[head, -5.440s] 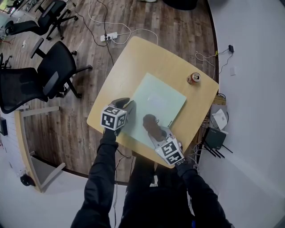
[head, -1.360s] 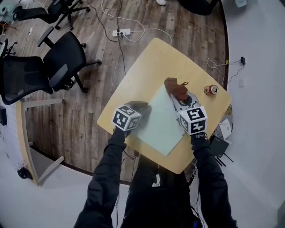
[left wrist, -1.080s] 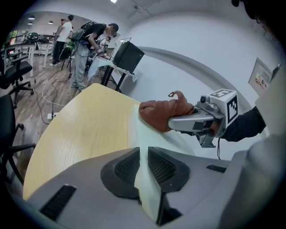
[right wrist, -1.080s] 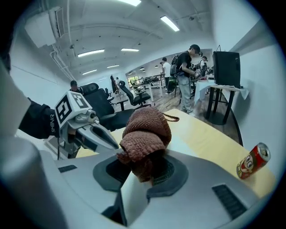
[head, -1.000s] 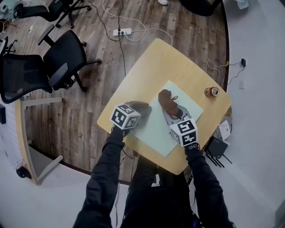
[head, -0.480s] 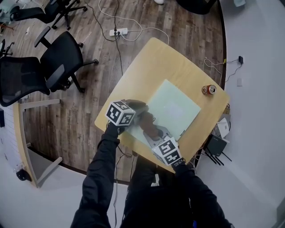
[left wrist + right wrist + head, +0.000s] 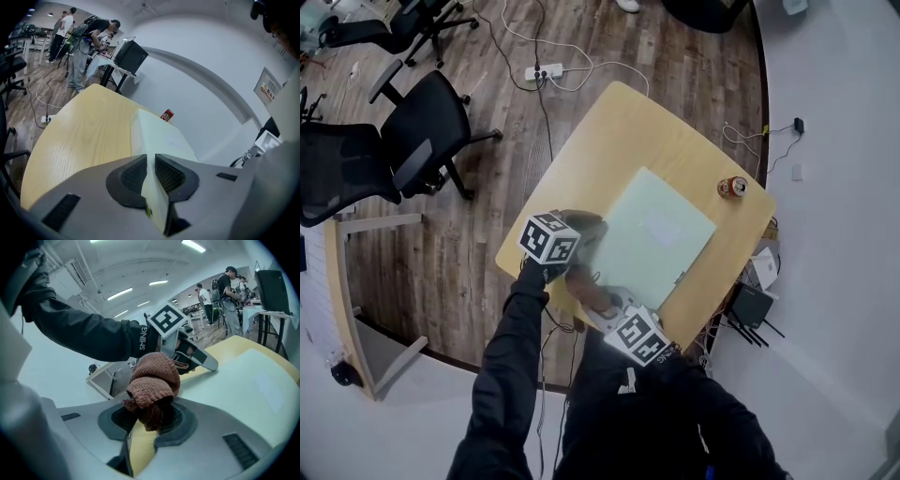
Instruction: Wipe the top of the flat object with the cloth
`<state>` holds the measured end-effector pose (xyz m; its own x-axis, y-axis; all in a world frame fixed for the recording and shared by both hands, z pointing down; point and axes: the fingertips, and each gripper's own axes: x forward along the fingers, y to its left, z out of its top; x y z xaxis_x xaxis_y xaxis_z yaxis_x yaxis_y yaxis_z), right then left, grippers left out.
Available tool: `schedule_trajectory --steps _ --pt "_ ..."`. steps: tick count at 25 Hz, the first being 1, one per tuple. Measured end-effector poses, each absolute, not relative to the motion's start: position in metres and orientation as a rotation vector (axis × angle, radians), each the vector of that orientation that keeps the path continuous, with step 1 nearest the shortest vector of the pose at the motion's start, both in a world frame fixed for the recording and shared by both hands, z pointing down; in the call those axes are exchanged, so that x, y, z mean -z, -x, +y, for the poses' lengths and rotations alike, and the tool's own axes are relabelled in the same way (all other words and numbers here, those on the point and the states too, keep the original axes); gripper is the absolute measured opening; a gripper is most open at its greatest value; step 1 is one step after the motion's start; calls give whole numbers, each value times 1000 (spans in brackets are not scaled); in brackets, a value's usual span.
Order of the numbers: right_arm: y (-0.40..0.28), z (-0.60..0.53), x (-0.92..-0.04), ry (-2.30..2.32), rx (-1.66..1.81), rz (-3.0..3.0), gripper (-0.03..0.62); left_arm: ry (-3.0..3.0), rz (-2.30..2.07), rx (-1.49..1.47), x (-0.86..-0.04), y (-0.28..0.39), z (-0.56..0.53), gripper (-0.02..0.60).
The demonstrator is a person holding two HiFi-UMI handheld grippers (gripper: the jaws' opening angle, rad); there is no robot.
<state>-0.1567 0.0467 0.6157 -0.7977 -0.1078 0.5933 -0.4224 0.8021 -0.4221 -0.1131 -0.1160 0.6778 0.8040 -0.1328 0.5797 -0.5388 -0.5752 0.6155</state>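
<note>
Now flat object (image 7: 661,234) diagonal, in left gripper (image 7: 150,165); cloth (image 7: 154,377) in right gripper (image 7: 149,417).

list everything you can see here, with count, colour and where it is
table: 1, light wood, centre of the head view
flat sheet: 1, pale green, lying on the table
cloth: 1, reddish brown, in the right gripper's jaws
can: 1, red, upright on the table's far right, apart from the sheet
office chairs: at least 2, black, floor left of the table
power strip: 1, white, floor beyond the table
people: several, far back in the room
left gripper: grey, shut on the sheet's edge
right gripper: grey, shut on the cloth
</note>
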Motion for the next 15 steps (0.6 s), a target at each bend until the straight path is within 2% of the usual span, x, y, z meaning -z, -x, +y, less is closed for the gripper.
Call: schedule_trajectory --steps 5,9,15 --pt "133 33 -562 -533 -733 -2482 118 -2194 -635 -593 -654 124 -118 77" --pt "91 7 -510 -792 -669 -2495 118 -2258 -878 -429 -585 132 -131 75" --pt "26 11 -418 -1193 -534 -2501 118 -2320 -1144 -284 -471 123 -70 51"
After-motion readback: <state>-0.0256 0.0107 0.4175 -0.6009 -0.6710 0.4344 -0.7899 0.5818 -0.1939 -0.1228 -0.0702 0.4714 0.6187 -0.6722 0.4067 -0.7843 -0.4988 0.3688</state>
